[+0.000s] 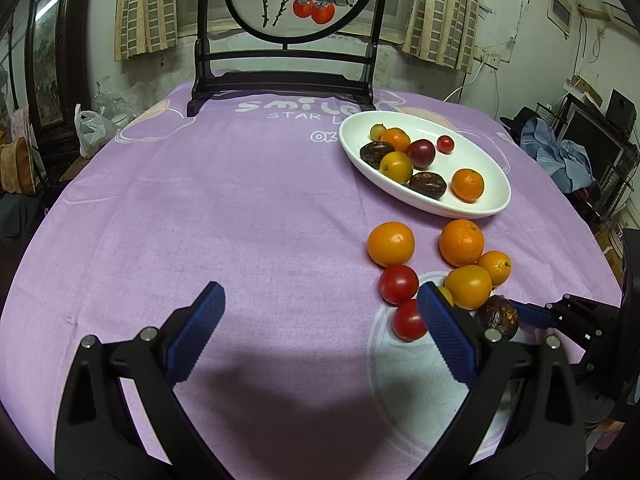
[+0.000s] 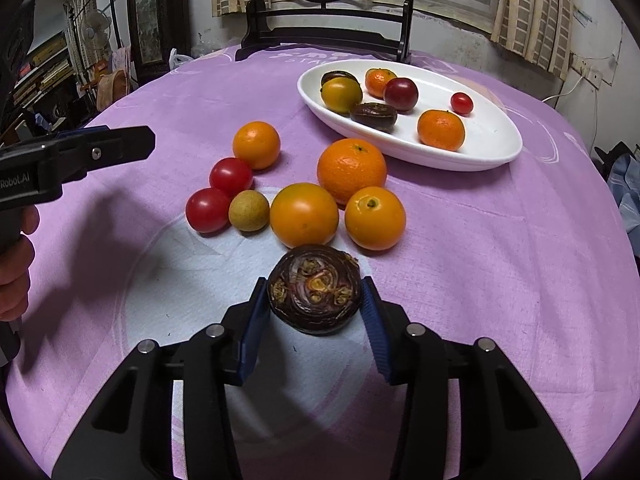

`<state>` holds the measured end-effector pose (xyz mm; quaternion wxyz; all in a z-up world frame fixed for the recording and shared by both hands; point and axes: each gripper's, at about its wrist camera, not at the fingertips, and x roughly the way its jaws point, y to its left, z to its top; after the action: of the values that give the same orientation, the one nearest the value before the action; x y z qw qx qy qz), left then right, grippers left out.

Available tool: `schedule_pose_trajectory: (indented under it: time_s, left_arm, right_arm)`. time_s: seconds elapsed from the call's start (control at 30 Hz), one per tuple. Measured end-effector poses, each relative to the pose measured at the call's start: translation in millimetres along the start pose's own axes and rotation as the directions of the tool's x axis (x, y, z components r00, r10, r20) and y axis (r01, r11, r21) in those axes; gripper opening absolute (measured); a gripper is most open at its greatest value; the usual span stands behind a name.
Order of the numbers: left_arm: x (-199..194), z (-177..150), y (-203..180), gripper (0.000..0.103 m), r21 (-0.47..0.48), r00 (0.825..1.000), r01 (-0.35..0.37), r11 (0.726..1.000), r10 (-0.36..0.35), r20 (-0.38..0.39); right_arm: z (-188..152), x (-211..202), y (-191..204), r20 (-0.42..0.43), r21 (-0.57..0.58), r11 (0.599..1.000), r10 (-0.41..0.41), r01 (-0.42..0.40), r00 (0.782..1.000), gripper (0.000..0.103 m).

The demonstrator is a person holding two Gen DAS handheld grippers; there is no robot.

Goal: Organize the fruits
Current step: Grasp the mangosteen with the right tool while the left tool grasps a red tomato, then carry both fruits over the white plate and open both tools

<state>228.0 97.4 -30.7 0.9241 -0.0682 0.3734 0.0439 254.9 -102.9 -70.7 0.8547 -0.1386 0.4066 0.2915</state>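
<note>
A white oval dish (image 1: pixel 486 156) (image 2: pixel 492 136) on the purple tablecloth holds several small fruits: oranges, dark fruits, a plum, a cherry tomato. In front of it lies a loose cluster: oranges (image 2: pixel 351 170), two red tomatoes (image 2: pixel 208 210), a small tan fruit (image 2: pixel 249 211). My right gripper (image 2: pixel 314 300) has its blue pads against both sides of a dark purple-brown fruit (image 2: pixel 314 289) (image 1: pixel 498 316) resting on the cloth. My left gripper (image 1: pixel 320 320) is open and empty, low over the cloth left of the cluster; its right finger (image 1: pixel 444 328) stands beside a tomato (image 1: pixel 408 320).
A dark wooden stand with a round painted screen (image 1: pixel 296 0) stands at the table's far edge. The table edge curves round on all sides. Clutter, curtains and furniture lie beyond it.
</note>
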Motion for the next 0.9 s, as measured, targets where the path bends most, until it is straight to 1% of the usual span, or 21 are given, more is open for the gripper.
schedule_pose_trajectory:
  time_s: [0.07,0.13,0.17,0.23,0.27,0.3,0.33,0.37,0.4,0.5,0.67,0.77,0.9]
  left_arm:
    - [0.7,-0.6,-0.1,0.098,0.000,1.000,0.002,1.000,-0.002,-0.006]
    - [0.9,-1.4,-1.1,0.098,0.005,1.000,0.009,1.000,-0.009,-0.006]
    - [0.8,-2.4,-3.6,0.098,0.020,1.000,0.022,1.000,-0.022,-0.007]
    - [2.4,-4.5,-11.3,0.093,0.065,0.998,0.062,0.996,-0.060,-0.027]
    - [4.6,-7.2,-18.6,0.082,0.105,0.994,0.103,0.989,-0.098,-0.051]
    - [6.2,-9.3,-23.6,0.068,0.129,0.991,0.121,0.984,-0.113,-0.067]
    - [8.2,-12.4,-29.8,0.062,0.157,0.988,0.137,0.978,-0.125,-0.085]
    - [10.7,-15.2,-34.8,0.052,0.182,0.986,0.148,0.972,-0.131,-0.100]
    - [14.3,-18.7,-40.5,0.045,0.208,0.984,0.155,0.966,-0.132,-0.120]
    - [21.0,-24.3,-45.9,0.041,0.235,0.982,0.159,0.959,-0.129,-0.138]
    - [28.9,-27.5,-48.3,0.038,0.251,0.981,0.158,0.955,-0.122,-0.154]
    - [32.2,-27.9,-50.9,0.037,0.247,0.976,0.183,0.952,-0.144,-0.165]
    - [36.1,-27.1,-52.7,0.036,0.250,0.973,0.196,0.948,-0.156,-0.172]
  right_arm:
    - [0.2,-1.2,-1.5,0.005,0.008,1.000,0.003,-0.003,1.000,0.045]
    - [2.1,-6.9,-7.9,0.024,0.039,0.999,0.018,-0.019,1.000,0.045]
    - [2.4,-9.3,-10.1,0.032,0.053,0.998,0.025,-0.027,0.999,0.045]
    - [3.9,-16.7,-18.3,0.057,0.097,0.994,0.047,-0.053,0.997,0.045]
    - [4.4,-19.3,-21.3,0.065,0.110,0.992,0.048,-0.055,0.997,0.045]
    - [4.9,-21.3,-24.1,0.072,0.121,0.991,0.042,-0.051,0.997,0.045]
    - [5.2,-22.5,-25.6,0.075,0.130,0.990,0.038,-0.047,0.996,0.045]
    - [5.5,-23.1,-28.0,0.075,0.141,0.989,0.038,-0.048,0.996,0.045]
    - [5.3,-23.7,-28.7,0.075,0.146,0.988,0.038,-0.049,0.996,0.045]
    - [3.7,-25.9,-28.0,0.077,0.150,0.987,0.039,-0.050,0.996,0.045]
    - [4.0,-26.2,-25.2,0.077,0.138,0.989,0.044,-0.054,0.996,0.045]
    - [4.1,-26.7,-25.3,0.080,0.140,0.989,0.042,-0.053,0.996,0.045]
    - [4.4,-27.3,-26.5,0.081,0.148,0.988,0.040,-0.052,0.996,0.045]
